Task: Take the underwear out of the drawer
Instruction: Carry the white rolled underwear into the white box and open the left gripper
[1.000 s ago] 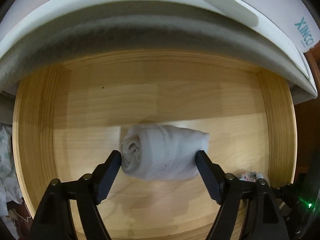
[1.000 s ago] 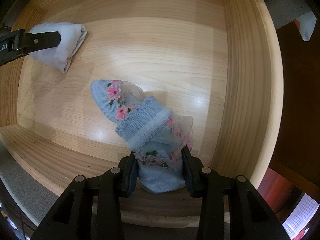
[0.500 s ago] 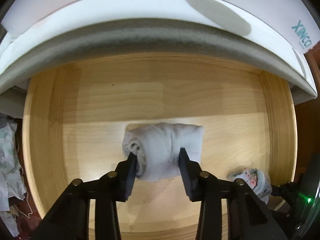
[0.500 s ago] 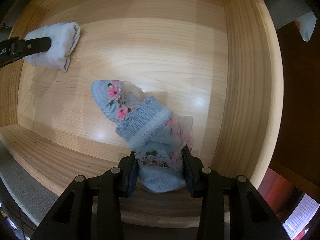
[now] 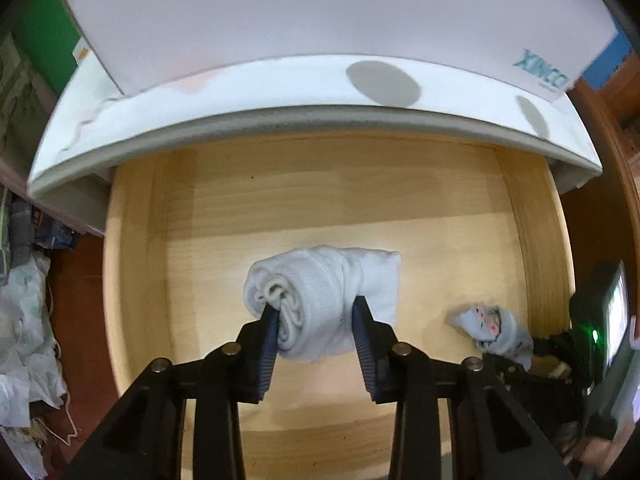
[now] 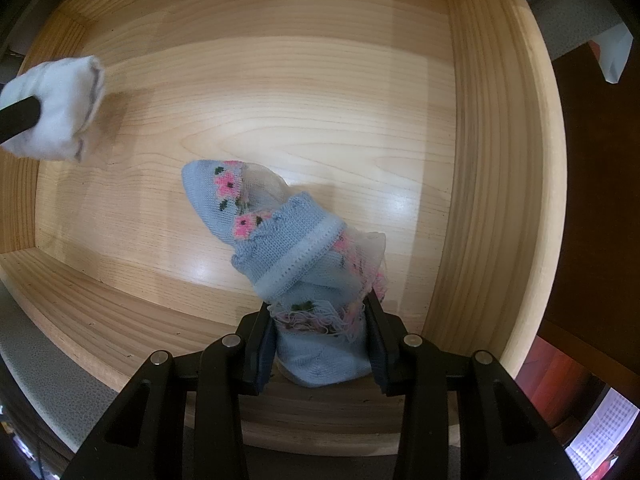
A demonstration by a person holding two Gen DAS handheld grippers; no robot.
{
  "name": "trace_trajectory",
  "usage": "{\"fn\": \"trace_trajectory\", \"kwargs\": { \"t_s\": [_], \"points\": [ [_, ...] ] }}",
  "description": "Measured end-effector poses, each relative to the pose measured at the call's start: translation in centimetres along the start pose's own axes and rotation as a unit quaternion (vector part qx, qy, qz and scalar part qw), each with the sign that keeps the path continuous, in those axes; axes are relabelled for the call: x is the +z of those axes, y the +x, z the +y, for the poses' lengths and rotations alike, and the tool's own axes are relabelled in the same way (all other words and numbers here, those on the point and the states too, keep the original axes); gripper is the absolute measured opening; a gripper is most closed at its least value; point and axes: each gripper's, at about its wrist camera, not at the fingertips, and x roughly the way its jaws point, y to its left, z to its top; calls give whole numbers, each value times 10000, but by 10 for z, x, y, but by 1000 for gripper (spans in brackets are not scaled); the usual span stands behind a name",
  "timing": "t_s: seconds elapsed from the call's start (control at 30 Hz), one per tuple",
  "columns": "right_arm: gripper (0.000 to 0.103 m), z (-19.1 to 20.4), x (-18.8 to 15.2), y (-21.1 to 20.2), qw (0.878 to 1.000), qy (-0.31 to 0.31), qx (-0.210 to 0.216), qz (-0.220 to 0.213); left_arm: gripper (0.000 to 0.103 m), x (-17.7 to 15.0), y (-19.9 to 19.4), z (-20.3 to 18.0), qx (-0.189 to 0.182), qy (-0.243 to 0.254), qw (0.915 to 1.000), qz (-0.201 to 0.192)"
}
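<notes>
A rolled white underwear piece [image 5: 320,300] is held above the floor of the open wooden drawer [image 5: 280,200]. My left gripper [image 5: 316,320] is shut on its near end. It also shows in the right wrist view [image 6: 60,108], lifted at the far left with a black finger [image 6: 18,116] across it. A blue knitted piece with pink flowers [image 6: 280,248] is in my right gripper [image 6: 320,324], which is shut on its lower end near the drawer's front right corner. It shows small in the left wrist view [image 5: 492,328].
The drawer's wooden walls [image 6: 492,160] ring both pieces. A white cabinet top [image 5: 280,92] overhangs the drawer's back. Crumpled cloth and clutter [image 5: 24,320] lie on the floor at left.
My left gripper closed on the white roll and has lifted it up and back; the view now sits higher above the drawer. The right gripper has kept its hold without moving.
</notes>
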Motion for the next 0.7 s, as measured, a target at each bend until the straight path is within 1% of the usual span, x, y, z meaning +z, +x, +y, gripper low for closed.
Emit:
{"fn": "trace_trajectory", "kwargs": {
  "t_s": [0.1,0.2,0.33,0.4,0.5,0.6,0.7],
  "points": [
    [37,1,3,-2,10000,-11,-3,0,35,-3,-5,-8,71,87,9999,-74],
    [37,2,4,-3,10000,-10,-2,-1,35,-8,-21,-9,105,142,9996,-230],
    [37,1,4,-3,10000,-13,-2,-2,35,-13,-63,1,106,183,9983,-540],
    [37,2,5,-3,10000,-17,-3,-5,35,-13,-80,5,78,202,9976,-664],
    [37,3,8,-6,10000,-26,-8,-7,35,-11,-116,12,60,210,9954,-929],
    [37,5,11,-8,10000,-40,-18,-10,35,-4,-156,19,68,223,9920,-1240],
    [37,5,13,-9,10000,-38,-18,-13,35,11,-202,26,66,218,9863,-1631]
  ]
}}
